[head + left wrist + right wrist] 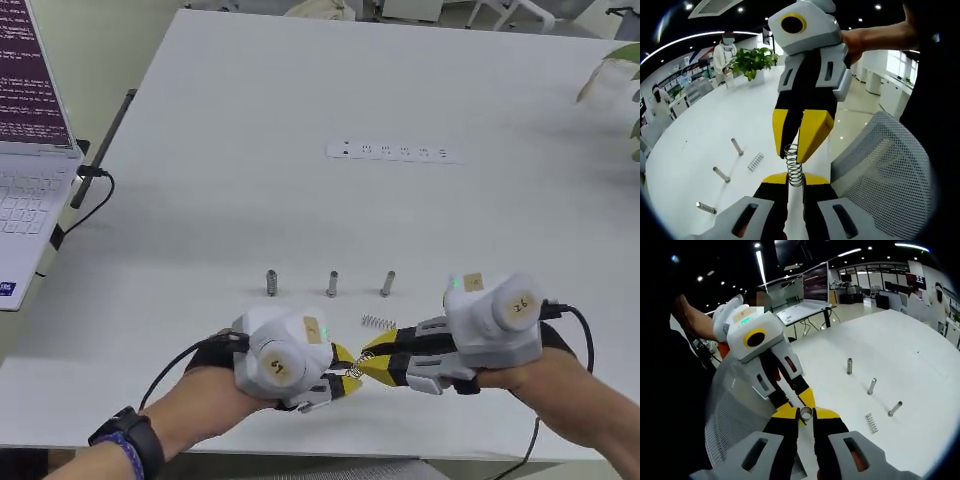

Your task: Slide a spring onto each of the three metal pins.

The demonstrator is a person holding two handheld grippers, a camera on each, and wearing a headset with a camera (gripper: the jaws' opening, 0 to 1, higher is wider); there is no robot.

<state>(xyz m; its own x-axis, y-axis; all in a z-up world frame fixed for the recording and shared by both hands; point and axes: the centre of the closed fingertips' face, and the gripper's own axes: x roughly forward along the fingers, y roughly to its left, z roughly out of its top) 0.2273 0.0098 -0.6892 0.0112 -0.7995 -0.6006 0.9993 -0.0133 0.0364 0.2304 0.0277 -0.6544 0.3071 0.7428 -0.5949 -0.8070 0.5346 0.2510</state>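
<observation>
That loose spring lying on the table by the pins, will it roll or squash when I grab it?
Likely rolls: the loose spring lies on its side on the smooth table. Probably light and squashy, being thin open wire coils; grip gently.

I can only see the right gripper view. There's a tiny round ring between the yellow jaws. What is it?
Observer: It's a spring, end-on to you. The left gripper view shows its coils from the side.
Operator: Who's holding it?
Observer: Both, it seems. In the left gripper view, the left gripper grips the near end and the right gripper pinches the far end.
Operator: What's on the table past the pins?
Observer: In the head view, a white power strip lies on the table beyond the three pins.
</observation>
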